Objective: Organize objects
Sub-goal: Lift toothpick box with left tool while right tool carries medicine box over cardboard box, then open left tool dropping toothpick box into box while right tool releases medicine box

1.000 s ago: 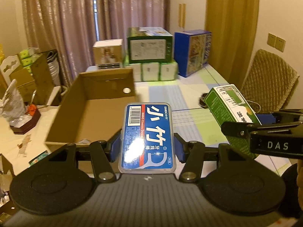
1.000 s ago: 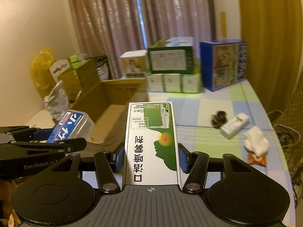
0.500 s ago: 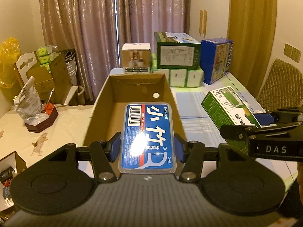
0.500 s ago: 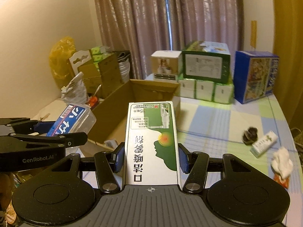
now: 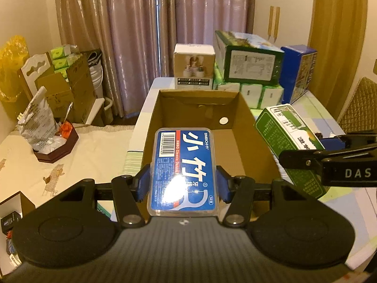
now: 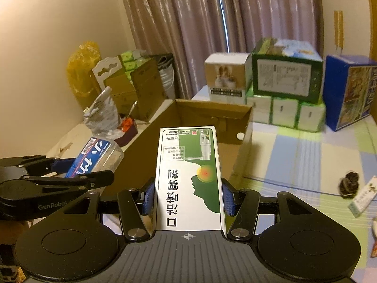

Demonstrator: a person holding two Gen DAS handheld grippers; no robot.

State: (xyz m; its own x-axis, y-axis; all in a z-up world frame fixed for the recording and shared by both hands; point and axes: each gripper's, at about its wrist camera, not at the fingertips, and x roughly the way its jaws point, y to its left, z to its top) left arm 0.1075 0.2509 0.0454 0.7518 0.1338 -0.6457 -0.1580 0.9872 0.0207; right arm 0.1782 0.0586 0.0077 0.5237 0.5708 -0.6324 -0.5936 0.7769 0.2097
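Note:
My left gripper (image 5: pixel 183 184) is shut on a clear plastic case with a blue dental-floss label (image 5: pixel 184 165), held over the near end of an open cardboard box (image 5: pixel 256 146). The same blue floss case (image 6: pixel 94 158) shows at the left of the right wrist view. My right gripper (image 6: pixel 188 198) is shut on a white and green carton (image 6: pixel 188 176), held just right of the box (image 6: pixel 245 141). That green carton (image 5: pixel 287 139) also appears at the right of the left wrist view. The box interior looks bare apart from a round hole in its right wall.
Stacked green, white and blue boxes (image 5: pixel 249 70) stand behind the cardboard box. A dark clump (image 6: pixel 348 185), a small white carton (image 6: pixel 362 199) and an orange wrapper lie on the checked table to the right. A lower side table on the left holds a foil bag (image 5: pixel 37 122) in a dark tray.
Both grippers have swung left and toward the cardboard box, each still holding its item. The box now lies straight ahead of the left gripper and larger in both views.

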